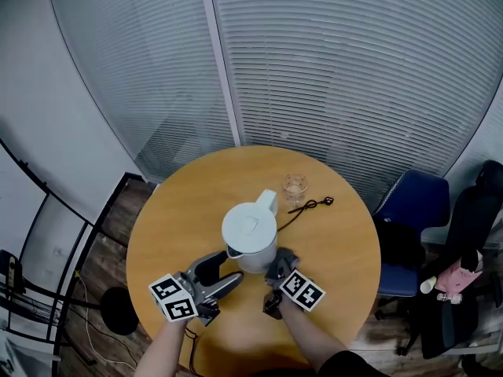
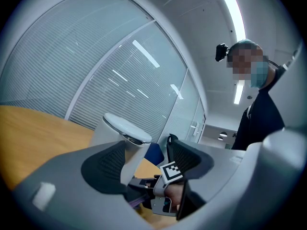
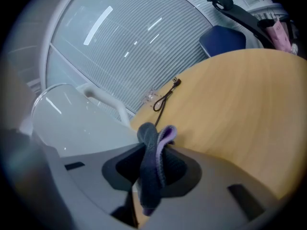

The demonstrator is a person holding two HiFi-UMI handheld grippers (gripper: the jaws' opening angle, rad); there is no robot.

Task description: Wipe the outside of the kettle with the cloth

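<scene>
**A:** The white plastic kettle (image 1: 250, 234) is seen upright near the middle of the round wooden table (image 1: 346, 250), with its lid closed.

**B:** And the dark grey cloth with a purple edge (image 3: 151, 176) is pinched in a fold by the right gripper (image 3: 154, 157), whose jaws are closed firmly on it. It is brought right up to the kettle's near side wall. Whether contact is made cannot be settled.

**A:** A loop of fabric is shown past the jaw tips, presumably so that cloth rather than plastic meets the kettle.

**B:** The left gripper (image 2: 147, 152) is held low at the kettle's other near flank, with its jaws wide apart and nothing clamped. The kettle body is framed just ahead of the pads. A steadying role is suggested, so that the kettle is not shoved across the table when rubbed.

**A:** The small clear drinking glass (image 1: 295, 187) and the thin black cable (image 1: 308, 206) are found beyond the kettle, well apart from both grippers, so a knock is judged unlikely.

**B:** The wiping is judged to be at an early stage, with the far side not yet reached.
</scene>
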